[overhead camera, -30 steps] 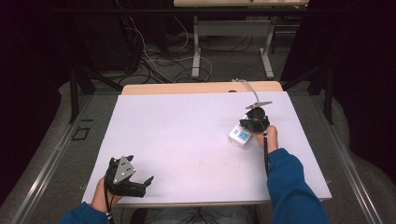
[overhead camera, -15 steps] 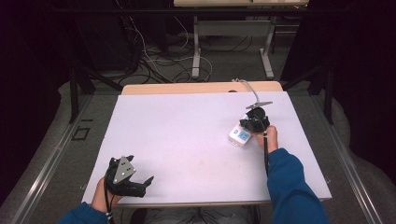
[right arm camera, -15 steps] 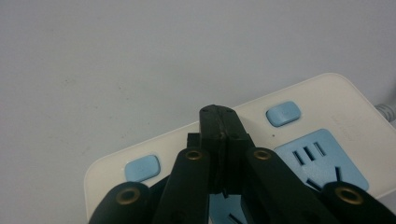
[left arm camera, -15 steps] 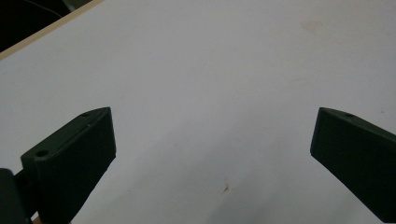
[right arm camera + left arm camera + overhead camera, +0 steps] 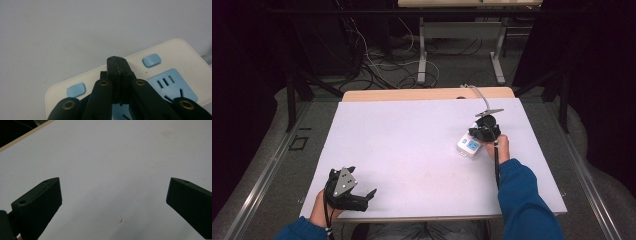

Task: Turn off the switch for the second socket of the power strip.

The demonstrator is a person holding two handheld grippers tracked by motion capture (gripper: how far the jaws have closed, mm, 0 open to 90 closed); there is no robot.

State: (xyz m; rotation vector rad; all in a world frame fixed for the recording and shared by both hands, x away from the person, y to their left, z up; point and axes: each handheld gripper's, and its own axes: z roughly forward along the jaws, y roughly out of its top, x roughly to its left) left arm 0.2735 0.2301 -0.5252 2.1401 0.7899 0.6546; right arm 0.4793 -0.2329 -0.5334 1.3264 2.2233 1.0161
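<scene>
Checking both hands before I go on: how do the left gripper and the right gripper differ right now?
The left gripper has its jaws wide apart with nothing between them; the right gripper has its jaws pressed shut. The left gripper sits near the front edge over bare white table; the right gripper's tips are over the white power strip with blue sockets, between two blue buttons. Both are black and hand-held.

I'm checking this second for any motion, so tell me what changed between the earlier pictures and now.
Nothing visibly changed. The right gripper stays over the white power strip with its jaws shut, tips above the strip's face between two blue buttons, and the strip lies where it did. The left gripper still rests near the white table's front edge with its jaws wide open and nothing between them.
</scene>
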